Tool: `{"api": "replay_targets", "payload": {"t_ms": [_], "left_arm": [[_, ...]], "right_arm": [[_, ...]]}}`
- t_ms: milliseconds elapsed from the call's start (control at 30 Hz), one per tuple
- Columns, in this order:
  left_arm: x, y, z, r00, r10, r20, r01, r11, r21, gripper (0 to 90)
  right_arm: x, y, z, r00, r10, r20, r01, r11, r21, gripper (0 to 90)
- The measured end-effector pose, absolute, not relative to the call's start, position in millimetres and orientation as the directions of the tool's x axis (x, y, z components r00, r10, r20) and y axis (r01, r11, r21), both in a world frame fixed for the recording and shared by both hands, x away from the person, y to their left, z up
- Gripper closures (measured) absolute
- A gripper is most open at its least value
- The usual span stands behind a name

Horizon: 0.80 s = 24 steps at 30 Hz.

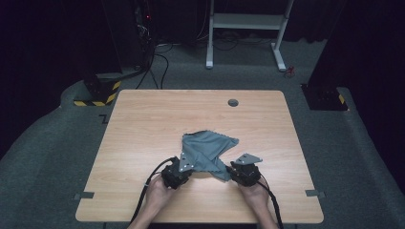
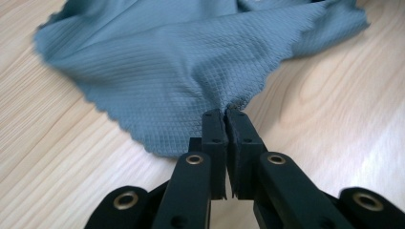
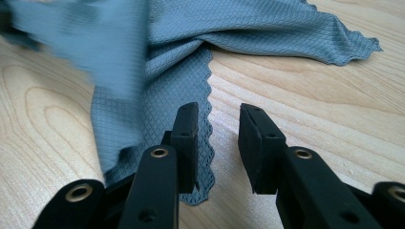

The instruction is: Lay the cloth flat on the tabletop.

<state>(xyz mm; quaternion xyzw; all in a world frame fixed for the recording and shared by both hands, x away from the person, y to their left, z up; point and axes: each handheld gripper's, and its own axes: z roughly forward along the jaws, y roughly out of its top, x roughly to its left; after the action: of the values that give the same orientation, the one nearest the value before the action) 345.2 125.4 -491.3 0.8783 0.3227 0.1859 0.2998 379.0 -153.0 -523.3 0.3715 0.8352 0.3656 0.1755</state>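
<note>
Pale wood-grain tabletop (image 1: 143,124) carries a crumpled grey-blue waffle-weave cloth with scalloped edges (image 1: 206,148) near its front middle. Left gripper (image 2: 225,114) is pinched tight on a cloth corner. Right gripper (image 3: 218,117) stands parted above the cloth's edge, one jaw over fabric.

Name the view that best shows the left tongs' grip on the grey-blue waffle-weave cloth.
Left gripper view: the left tongs sit shut on the grey-blue waffle-weave cloth corner. High view shows them small; right gripper view shows cloth, not that grip.
</note>
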Motion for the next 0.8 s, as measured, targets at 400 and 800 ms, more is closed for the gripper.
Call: {"api": "replay_targets", "payload": {"t_ms": [400, 800], "left_arm": [[317, 160, -503, 0.699, 0.701, 0.143, 0.479, -0.608, 0.633, 85.7], [343, 148, -512, 0.651, 0.754, 0.086, 0.510, -0.519, 0.686, 81.3]], "right_arm": [[379, -153, -523, -0.662, 0.749, -0.021, 0.493, 0.456, 0.741, 68.9], [378, -153, -523, -0.659, 0.752, -0.020, 0.496, 0.454, 0.740, 68.6]]}}
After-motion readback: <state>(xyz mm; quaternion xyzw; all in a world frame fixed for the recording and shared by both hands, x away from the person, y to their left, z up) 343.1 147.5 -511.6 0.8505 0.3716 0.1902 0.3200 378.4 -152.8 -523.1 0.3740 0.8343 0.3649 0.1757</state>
